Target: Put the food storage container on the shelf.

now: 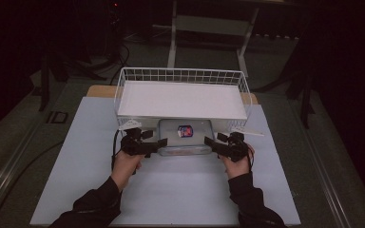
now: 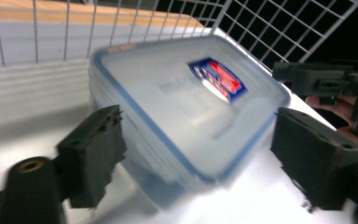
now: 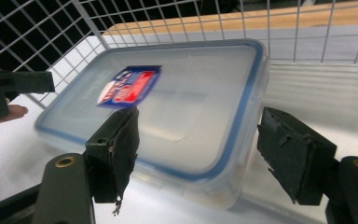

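Note:
A clear plastic container (image 1: 185, 139) with a blue-rimmed lid and a red and blue sticker lies on the white mat, just in front of a white wire basket (image 1: 180, 71). My left gripper (image 1: 159, 142) is at its left end and my right gripper (image 1: 210, 141) at its right end. In the left gripper view the container (image 2: 182, 107) is blurred and sits between the spread jaws of the left gripper (image 2: 200, 158). In the right gripper view the container (image 3: 177, 116) lies between the jaws of the right gripper (image 3: 198, 154); the right-hand jaw stands apart from its side. Both grippers are open.
The basket has a flat white floor (image 1: 180, 100) and white tags (image 1: 130, 124) hanging at its front corners. The white mat (image 1: 171, 190) covers a wooden table. Dark floor, cables and a metal stand (image 1: 209, 28) lie beyond.

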Motion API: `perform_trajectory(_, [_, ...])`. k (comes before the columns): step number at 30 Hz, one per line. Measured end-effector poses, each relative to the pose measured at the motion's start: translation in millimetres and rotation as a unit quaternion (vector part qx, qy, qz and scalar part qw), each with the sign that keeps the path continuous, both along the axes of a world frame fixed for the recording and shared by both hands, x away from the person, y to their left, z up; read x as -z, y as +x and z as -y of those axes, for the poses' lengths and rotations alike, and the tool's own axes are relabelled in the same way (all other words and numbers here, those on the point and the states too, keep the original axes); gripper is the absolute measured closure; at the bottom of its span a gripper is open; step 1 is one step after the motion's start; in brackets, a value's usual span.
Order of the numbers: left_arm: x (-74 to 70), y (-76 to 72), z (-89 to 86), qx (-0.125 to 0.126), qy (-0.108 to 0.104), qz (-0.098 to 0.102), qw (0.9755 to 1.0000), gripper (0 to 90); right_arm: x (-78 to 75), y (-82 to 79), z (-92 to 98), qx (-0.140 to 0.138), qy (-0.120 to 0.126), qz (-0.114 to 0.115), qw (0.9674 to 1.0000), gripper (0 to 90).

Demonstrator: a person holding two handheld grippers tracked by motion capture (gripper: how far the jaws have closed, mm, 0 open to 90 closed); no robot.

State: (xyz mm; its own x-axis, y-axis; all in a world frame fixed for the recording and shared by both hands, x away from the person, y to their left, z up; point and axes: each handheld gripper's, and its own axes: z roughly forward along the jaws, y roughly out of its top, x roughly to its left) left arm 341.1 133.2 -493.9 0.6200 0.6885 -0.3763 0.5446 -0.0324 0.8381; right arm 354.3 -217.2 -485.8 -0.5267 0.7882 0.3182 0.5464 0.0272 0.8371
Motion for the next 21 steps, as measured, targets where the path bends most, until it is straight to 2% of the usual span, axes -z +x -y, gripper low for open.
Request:
perform_trajectory(1, [0.6,-3.0,-1.5,0.001,0.005,0.003,1.0,14.8,-0.7,-4.4,-0.3,0.001,0.001,0.004,1.0,31.0])
perform_trajectory(3, [1.7,-8.5,-5.5,0.0,0.002,0.006,1.0,14.4,-0.8,-12.9,-2.3,-0.006,0.007,0.011,0.9999,36.0])
perform_trajectory(4, [2.2,-11.4,-7.0,0.0,0.001,0.006,1.0,13.3,-0.7,-17.0,-4.9,-0.008,0.003,0.017,0.9998,39.0])
perform_trajectory(7, [2.8,-19.3,-8.8,0.008,-0.001,0.0,1.0,1.4,0.1,-26.8,-13.9,-0.024,-0.004,0.021,0.9995,45.1])
perform_trajectory(9, [2.2,-26.5,-9.5,0.01,-0.001,-0.001,0.9999,0.8,0.5,-32.5,-19.9,-0.036,-0.006,0.021,0.9991,50.6])
perform_trajectory(13, [0.5,-42.6,-8.3,0.013,0.027,0.025,0.9992,0.8,4.2,-38.4,-30.7,-0.065,-0.021,0.017,0.9975,72.1])
perform_trajectory(17, [-1.0,-56.0,-10.5,0.012,0.01,0.03,0.9994,0.4,7.8,-39.4,-36.5,-0.082,-0.034,0.011,0.996,89.5])
perform_trajectory(21, [-2.0,-66.5,-11.6,0.02,0.015,0.032,0.9992,0.4,11.7,-39.2,-41.3,-0.095,-0.042,0.0,0.9946,89.8])
